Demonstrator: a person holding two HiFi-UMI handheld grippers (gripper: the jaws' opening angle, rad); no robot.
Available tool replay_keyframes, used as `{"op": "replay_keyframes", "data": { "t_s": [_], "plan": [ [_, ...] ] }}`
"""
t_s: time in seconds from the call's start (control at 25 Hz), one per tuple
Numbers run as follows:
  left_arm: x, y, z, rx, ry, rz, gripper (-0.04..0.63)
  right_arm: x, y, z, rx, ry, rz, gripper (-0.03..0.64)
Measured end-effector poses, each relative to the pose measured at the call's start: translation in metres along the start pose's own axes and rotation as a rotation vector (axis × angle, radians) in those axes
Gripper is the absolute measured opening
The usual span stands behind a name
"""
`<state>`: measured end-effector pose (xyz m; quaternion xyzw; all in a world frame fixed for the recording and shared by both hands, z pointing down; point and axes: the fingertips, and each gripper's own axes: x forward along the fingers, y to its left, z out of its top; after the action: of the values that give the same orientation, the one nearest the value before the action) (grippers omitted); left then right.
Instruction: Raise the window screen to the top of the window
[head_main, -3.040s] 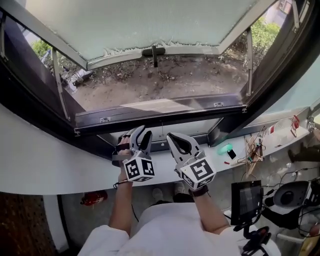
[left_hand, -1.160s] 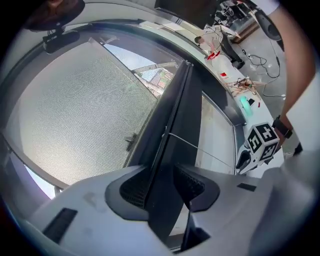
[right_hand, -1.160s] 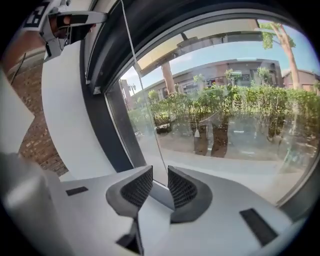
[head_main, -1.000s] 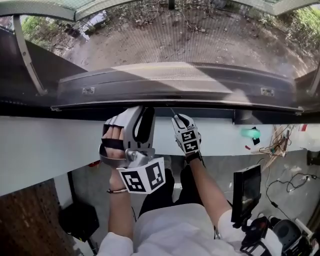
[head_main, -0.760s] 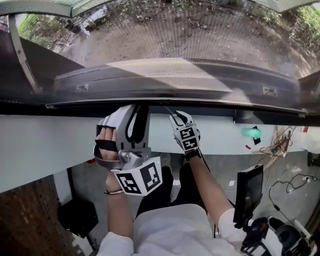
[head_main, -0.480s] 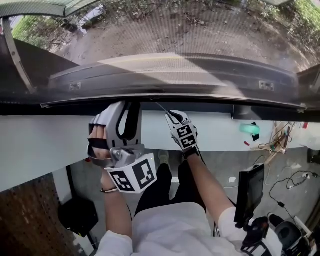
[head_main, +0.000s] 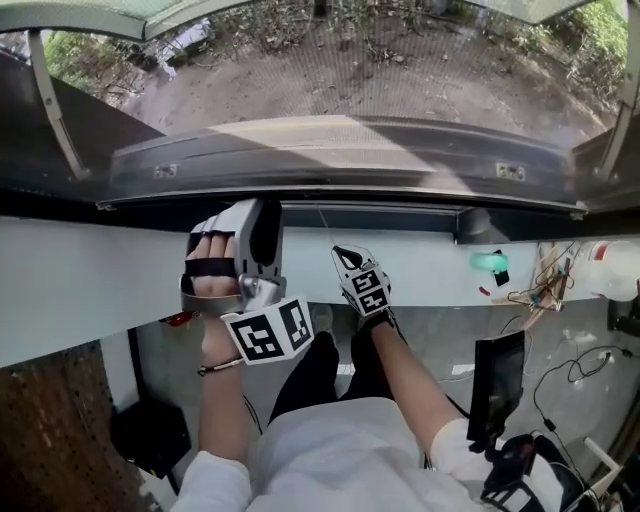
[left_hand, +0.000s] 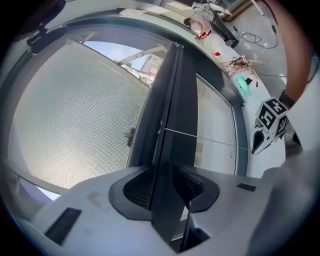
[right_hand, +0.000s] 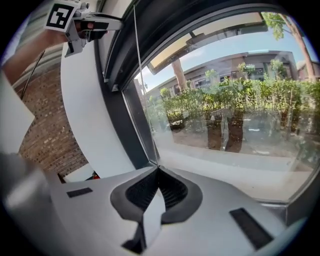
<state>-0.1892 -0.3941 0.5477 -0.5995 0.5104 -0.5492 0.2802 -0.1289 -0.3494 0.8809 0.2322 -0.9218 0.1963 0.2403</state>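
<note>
The window screen's mesh (head_main: 400, 70) covers the opening, and its dark bottom bar (head_main: 400, 198) lies just above the white sill (head_main: 90, 290). My left gripper (head_main: 262, 215) is shut on that bar, which runs between the pads in the left gripper view as a dark bar (left_hand: 170, 100) beside the mesh (left_hand: 70, 110). A thin pull cord (head_main: 322, 226) runs from the bar to my right gripper (head_main: 340, 251), which is shut on it a little below the bar. The cord (right_hand: 137, 75) rises from the shut right gripper (right_hand: 159, 172) towards the left gripper (right_hand: 116, 23).
On the sill at the right lie a teal object (head_main: 487, 262) and a tangle of wires (head_main: 545, 285). A dark tablet on a stand (head_main: 497, 385) is at the lower right. A brick wall (head_main: 50, 430) is at the lower left. The person's legs are below the sill.
Three seconds ago both grippers hung free below the sill. Over the last second the left stays clamped on the bar, while the right has drawn slightly away from it with the cord.
</note>
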Motion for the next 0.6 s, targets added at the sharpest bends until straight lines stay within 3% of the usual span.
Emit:
{"op": "replay_keyframes", "data": {
  "t_s": [0.12, 0.32, 0.6],
  "plan": [
    [-0.001, -0.001, 0.002, -0.018, -0.024, 0.001, 0.126, -0.006, 0.008, -0.007, 0.048, 0.0, -0.001, 0.002],
    [0.001, -0.002, 0.003, -0.012, -0.033, -0.026, 0.126, -0.022, 0.022, -0.017, -0.022, 0.085, -0.032, 0.002],
    [-0.006, -0.002, 0.006, -0.098, -0.06, -0.061, 0.126, -0.062, 0.034, -0.033, 0.049, 0.152, -0.078, 0.002]
  ]
}}
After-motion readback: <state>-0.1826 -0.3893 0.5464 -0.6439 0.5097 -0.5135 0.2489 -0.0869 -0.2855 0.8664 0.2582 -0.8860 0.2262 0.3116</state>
